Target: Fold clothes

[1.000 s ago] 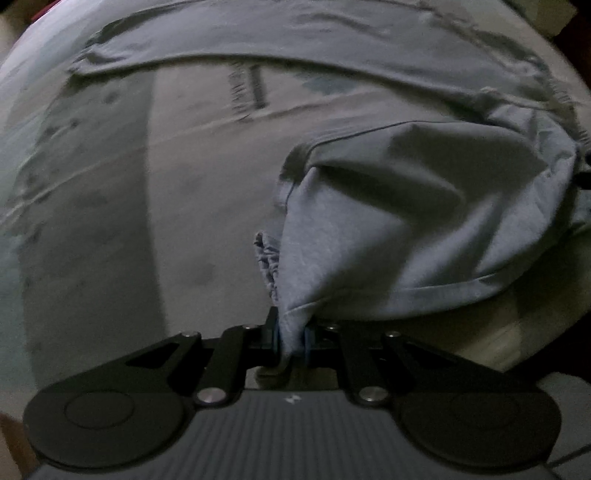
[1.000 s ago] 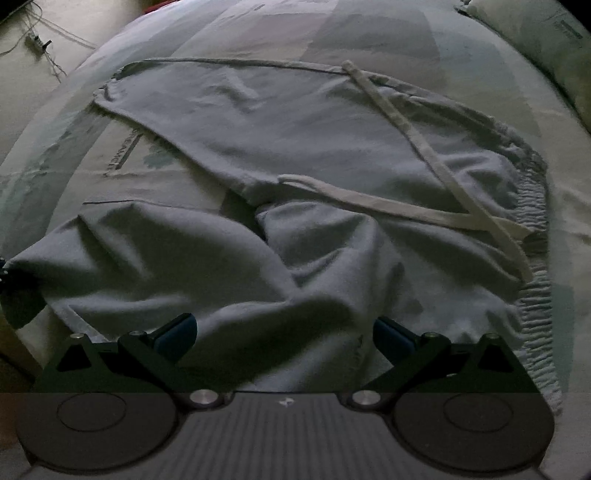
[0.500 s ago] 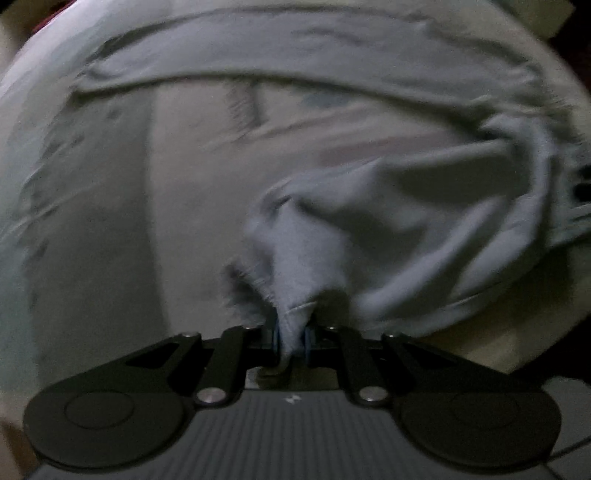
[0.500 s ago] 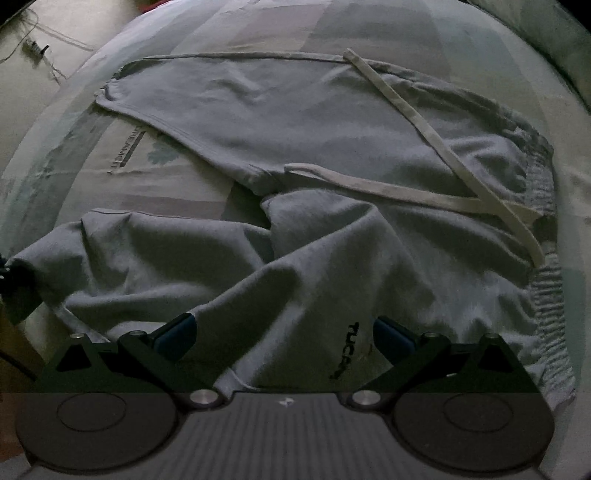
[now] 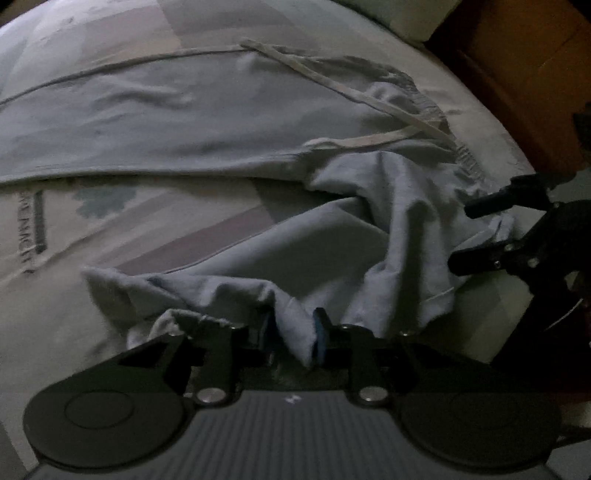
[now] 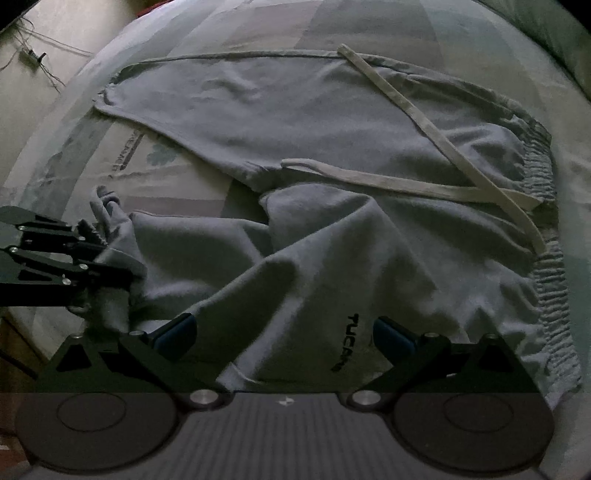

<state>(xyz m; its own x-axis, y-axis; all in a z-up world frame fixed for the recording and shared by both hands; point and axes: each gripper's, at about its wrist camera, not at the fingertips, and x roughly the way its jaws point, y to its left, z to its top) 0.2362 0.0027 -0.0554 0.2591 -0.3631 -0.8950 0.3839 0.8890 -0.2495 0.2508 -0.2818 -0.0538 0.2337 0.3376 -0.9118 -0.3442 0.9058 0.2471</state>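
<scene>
At the left, the left gripper point(image 5: 291, 338) is pinched on the cuff end of the near leg of a pair of grey sweatpants point(image 6: 295, 122), holding that leg bunched and slightly raised off the bed point(image 6: 258, 33). The far leg lies flat and fairly smooth across the bedsheet, its cuff toward the left edge. Moving right, the near leg runs in loose, deep creases toward the seat, where a small dark printed word shows on the cloth. The right gripper point(image 6: 284, 332) hangs just above that area with its fingers spread wide and nothing between them. Furthest right sits the ribbed, gathered waistband point(image 6: 546, 221), with a flat pale drawstring point(image 6: 406, 110) trailing in two strips across the upper fabric. By my reading the fold is partway at most: the legs lie apart in a V rather than stacked, so bringing one onto the other and then folding lengthwise seems left. The fabric looks like soft, thick fleece that slumps and wrinkles readily.
</scene>
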